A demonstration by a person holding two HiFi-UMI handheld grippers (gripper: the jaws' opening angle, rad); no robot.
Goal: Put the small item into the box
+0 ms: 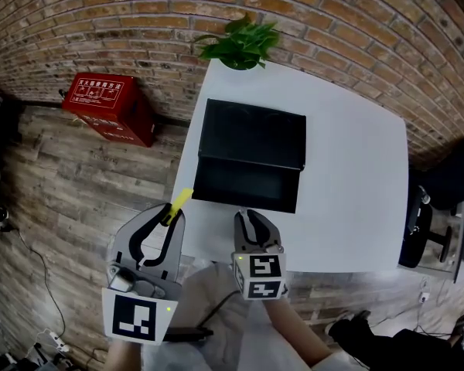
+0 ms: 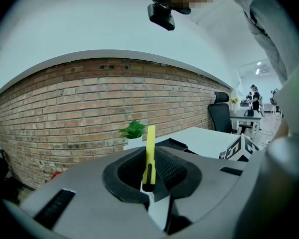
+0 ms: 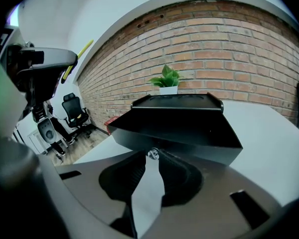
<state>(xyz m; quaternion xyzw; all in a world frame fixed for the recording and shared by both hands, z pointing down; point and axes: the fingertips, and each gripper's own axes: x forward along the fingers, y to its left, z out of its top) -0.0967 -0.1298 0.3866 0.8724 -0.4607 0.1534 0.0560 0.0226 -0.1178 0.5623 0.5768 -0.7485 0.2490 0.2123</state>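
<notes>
Over the near edge of a white table [image 1: 348,168], two loaded grippers facing an open black box [image 1: 251,157].
Wide bare tabletop right of the box, little room on its left. Down on the wood floor, a red case [image 1: 108,107], white print too small to read. Potted plant [image 1: 240,43] at the far edge. Left gripper [image 1: 172,211] clamped on a yellow utility knife [image 2: 150,153]; right gripper [image 1: 247,216] pinching a small shiny item [image 3: 152,155] at its tips, just before the box's front wall.
</notes>
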